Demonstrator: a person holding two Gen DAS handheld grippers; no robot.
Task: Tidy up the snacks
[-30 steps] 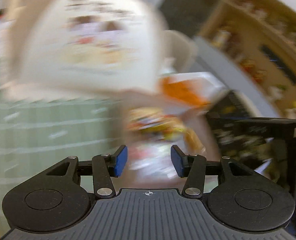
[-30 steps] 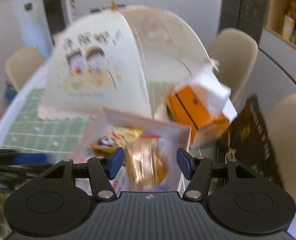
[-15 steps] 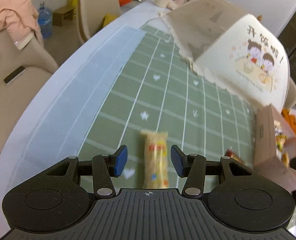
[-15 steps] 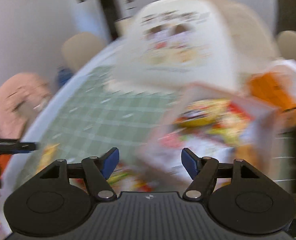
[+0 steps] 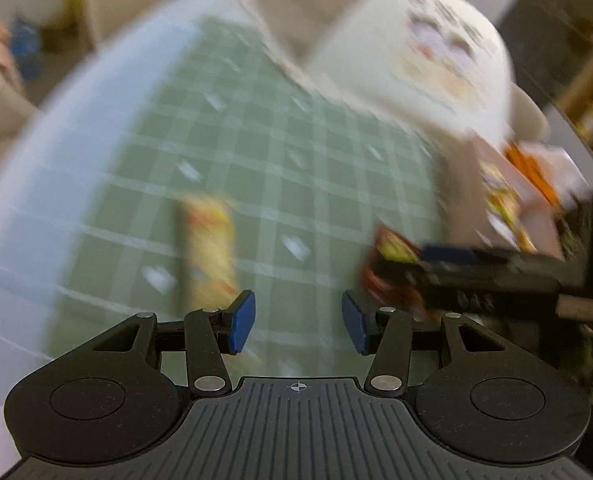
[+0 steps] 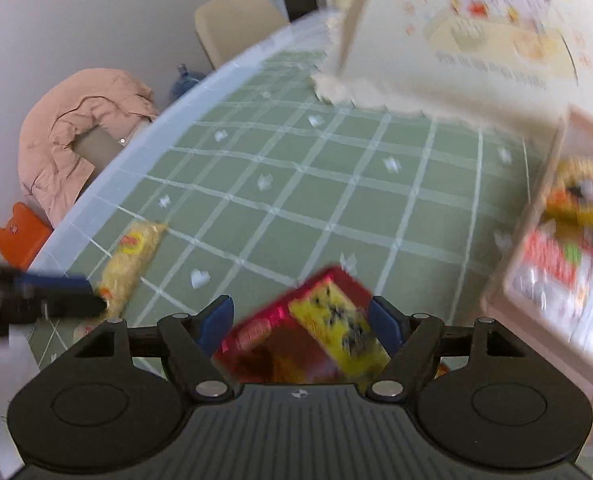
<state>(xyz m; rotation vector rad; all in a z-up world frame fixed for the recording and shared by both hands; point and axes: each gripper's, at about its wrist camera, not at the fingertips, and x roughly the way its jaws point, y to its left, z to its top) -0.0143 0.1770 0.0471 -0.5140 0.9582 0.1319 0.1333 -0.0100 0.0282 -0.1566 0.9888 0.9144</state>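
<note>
A red and yellow snack packet [image 6: 316, 332] lies on the green checked tablecloth [image 6: 336, 184] between the jaws of my right gripper [image 6: 300, 324]. Those jaws are opening, and the left pad stands clear of the packet. A long yellow snack packet [image 5: 208, 248] lies on the cloth ahead and left of my left gripper [image 5: 298, 326], which is open with nothing between its fingers. In the left wrist view the right gripper [image 5: 448, 256] hangs over the red packet [image 5: 392, 252]. A cardboard box [image 6: 536, 240] holding several snacks stands at the right.
A large cream food cover [image 6: 476, 40] with a cartoon print stands at the back of the table. A pink jacket [image 6: 80, 128] lies over a chair beyond the table's left edge, with an orange stool [image 6: 20, 232] below it. A wooden shelf [image 5: 592, 92] stands far right.
My right gripper swung left from over the box and came down around the red packet, its jaws widening. The left view shifted right, so the yellow packet now lies left of its fingers.
</note>
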